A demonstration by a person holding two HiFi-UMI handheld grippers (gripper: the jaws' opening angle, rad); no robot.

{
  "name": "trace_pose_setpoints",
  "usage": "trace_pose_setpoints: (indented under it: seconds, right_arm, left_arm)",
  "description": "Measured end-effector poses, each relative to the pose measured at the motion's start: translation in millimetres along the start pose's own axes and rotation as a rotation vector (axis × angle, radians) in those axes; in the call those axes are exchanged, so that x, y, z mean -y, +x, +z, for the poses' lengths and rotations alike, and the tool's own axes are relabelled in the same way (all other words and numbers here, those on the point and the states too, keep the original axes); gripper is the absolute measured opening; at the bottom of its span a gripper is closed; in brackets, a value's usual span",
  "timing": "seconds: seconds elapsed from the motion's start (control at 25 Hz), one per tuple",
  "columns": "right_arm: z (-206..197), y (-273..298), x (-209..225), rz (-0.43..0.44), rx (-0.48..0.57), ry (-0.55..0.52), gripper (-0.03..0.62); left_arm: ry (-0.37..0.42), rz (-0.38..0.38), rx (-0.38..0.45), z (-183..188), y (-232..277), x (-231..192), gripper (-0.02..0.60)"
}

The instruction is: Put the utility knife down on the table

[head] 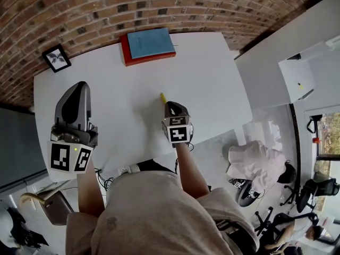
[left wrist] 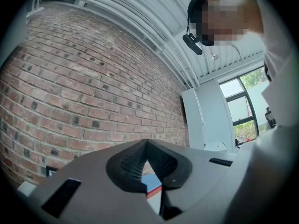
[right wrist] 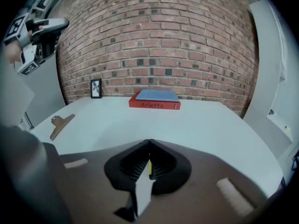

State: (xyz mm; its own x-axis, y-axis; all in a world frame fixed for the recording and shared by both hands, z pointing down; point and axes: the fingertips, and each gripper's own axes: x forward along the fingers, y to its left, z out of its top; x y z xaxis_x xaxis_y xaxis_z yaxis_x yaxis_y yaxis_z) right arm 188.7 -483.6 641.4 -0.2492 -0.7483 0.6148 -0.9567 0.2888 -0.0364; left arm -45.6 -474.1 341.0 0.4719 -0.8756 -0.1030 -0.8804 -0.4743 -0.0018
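Right claw (right wrist: 149,146) pinches yellow utility knife (head: 163,97).

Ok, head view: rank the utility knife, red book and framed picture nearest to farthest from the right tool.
1. The utility knife, gripped in the right tool.
2. The red book, far edge, ahead.
3. The framed picture, far left corner.

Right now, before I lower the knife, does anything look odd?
Nothing stands out. The blue book lies flat on the red book, the frame stands upright at a corner of the table, and the right tool holds the utility knife.
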Motion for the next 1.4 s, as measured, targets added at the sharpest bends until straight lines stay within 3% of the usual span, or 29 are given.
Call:
trace_pose_setpoints:
  seconds: [0.68, 1.4]
  right_arm:
    - [93, -126, -11, -0.115, 0.364, 0.058, 0.011]
    - [129, -261, -39, -0.24, 0.619, 0.053, 0.011]
  left_arm:
    - [-0.017, -0.144, 0.068, 30, -25, 21, 0.005]
    - [-0.035, -0.248, 0.128, 59, -70, 42, 0.005]
